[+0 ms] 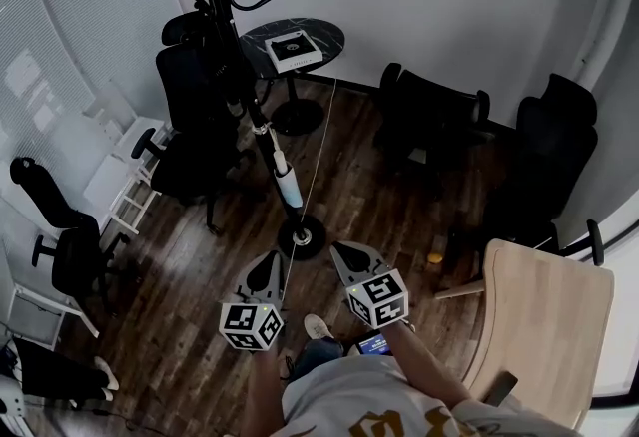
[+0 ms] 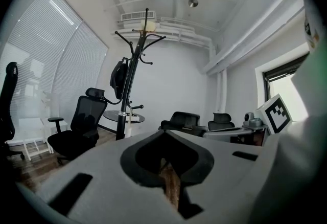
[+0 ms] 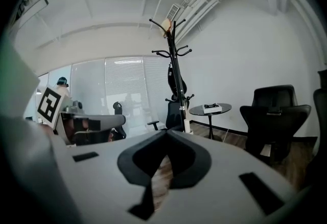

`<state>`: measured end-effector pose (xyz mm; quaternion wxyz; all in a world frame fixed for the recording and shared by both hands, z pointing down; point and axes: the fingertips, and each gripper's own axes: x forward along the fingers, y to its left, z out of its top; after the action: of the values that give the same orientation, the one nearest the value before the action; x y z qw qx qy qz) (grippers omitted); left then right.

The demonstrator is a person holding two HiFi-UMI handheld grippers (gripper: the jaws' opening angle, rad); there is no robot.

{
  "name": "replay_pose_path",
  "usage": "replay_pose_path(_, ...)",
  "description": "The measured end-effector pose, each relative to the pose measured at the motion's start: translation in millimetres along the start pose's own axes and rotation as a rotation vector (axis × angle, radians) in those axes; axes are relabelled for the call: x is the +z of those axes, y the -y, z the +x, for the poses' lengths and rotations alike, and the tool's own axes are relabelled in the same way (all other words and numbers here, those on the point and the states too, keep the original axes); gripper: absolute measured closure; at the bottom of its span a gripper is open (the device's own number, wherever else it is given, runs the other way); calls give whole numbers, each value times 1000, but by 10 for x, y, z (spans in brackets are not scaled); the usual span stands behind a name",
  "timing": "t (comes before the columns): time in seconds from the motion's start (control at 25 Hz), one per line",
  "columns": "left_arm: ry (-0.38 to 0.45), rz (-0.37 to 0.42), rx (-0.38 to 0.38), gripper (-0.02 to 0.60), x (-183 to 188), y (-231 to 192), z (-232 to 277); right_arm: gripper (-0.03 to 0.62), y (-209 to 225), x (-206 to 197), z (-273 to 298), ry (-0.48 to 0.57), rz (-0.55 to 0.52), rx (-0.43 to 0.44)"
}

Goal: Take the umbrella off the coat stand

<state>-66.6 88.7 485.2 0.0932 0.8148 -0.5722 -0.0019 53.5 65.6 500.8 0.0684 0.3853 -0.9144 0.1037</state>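
Umbrella [image 1: 288, 188]: prob. the slim dark roll w/ a pale lower end, hanging along the stand's pole, low down above the base; too small to be sure. Neither gripper touches it.
Floor [image 1: 379, 216]: dark wood planks.
Desk [image 1: 544, 325]: pale wood, at the person's right.
Stand [image 1: 222, 16]: black, curved hooks at top, round base on the floor ahead of both grippers. Upright and well apart from the jaws in both gripper views.
Chair [image 1: 195, 141]: black office type, just left of the stand.
Armchairs [image 1: 429, 121]: two, black, by the far wall, right of the stand.
Table [image 1: 324, 31]: round, dark top, behind the stand near the wall.
Box [image 1: 294, 49]: white w/ a dark centre, on the table.
L gripper [image 1: 272, 260]: jaws closed tip to tip, nothing between them, only floor seen through the slit lower down. Points toward the stand; in head view its tip shows just beside the stand's base.
R gripper [image 1: 344, 250]: jaws likewise closed on nothing, floor showing through the slit. Level w/ the L gripper, just beside it, also facing the stand.
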Motion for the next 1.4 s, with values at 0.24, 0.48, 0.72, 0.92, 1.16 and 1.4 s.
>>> replay_pose_path(0.24,3,13,3,561,43,16,61,582,2,32,-15,31,26,10)
replay_pose_path(0.48,-20,11,-16,561,8,-39,222,582,122,15,146,24,49,0)
replay_pose_path(0.72,-15,-9,-25,561,61,-277,611,582,323,85,510,25,50,9)
replay_pose_path(0.92,-6,-32,-23,561,141,-570,939,582,470,136,917,-2,48,14)
replay_pose_path(1.16,1,-55,-23,561,223,-983,1342,582,685,322,1425,11,34,-5)
replay_pose_path(1.4,-6,-57,-53,561,284,-1284,1692,582,810,409,1824,13,41,-26)
